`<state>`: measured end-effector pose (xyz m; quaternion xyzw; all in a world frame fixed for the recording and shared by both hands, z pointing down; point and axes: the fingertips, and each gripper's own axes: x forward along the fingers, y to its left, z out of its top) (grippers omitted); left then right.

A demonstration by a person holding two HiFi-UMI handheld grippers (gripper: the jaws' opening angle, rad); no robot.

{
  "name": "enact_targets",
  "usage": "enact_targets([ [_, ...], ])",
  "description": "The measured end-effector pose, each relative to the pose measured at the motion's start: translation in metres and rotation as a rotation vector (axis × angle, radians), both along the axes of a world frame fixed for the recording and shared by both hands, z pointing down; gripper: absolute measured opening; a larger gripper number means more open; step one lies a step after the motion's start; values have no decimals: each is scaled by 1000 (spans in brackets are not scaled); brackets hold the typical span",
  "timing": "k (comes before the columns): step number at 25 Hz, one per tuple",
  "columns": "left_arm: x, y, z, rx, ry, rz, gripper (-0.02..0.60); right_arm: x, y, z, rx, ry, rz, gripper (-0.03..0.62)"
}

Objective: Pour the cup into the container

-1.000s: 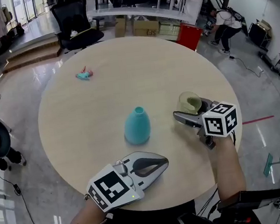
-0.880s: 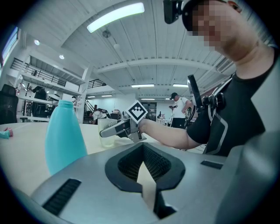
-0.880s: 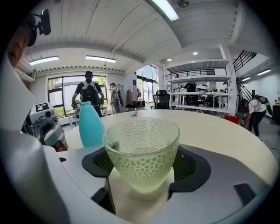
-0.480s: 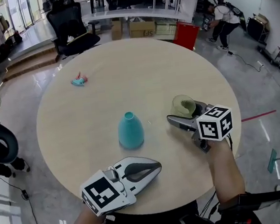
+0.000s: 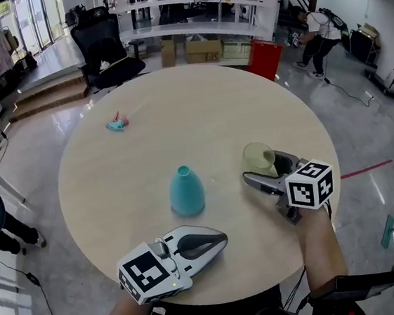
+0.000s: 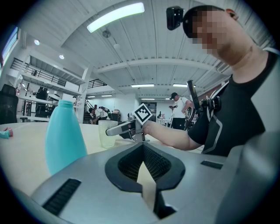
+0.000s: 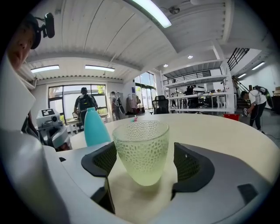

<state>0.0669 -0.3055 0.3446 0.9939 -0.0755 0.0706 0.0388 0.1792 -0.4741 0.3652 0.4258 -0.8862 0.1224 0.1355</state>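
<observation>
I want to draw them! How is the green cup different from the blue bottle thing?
The cup is pale green, see-through and bumpy; the container is solid teal and smooth. The cup has a wide mouth; the container narrows to a small top. Both stand upright on the table.

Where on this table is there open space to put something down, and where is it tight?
The far half of the round table is bare, except a small teal and pink object at far left. The left edge beside the teal bottle is free too. It's crowded on the near side: bottle, green cup between the right gripper's open jaws, left gripper.
</observation>
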Motion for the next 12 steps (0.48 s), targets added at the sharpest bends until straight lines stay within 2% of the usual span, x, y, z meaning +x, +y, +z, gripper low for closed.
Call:
enact_targets([
  [12, -4, -2, 7, 1, -1, -15, 0, 23, 51, -3, 52, 8, 83, 387],
])
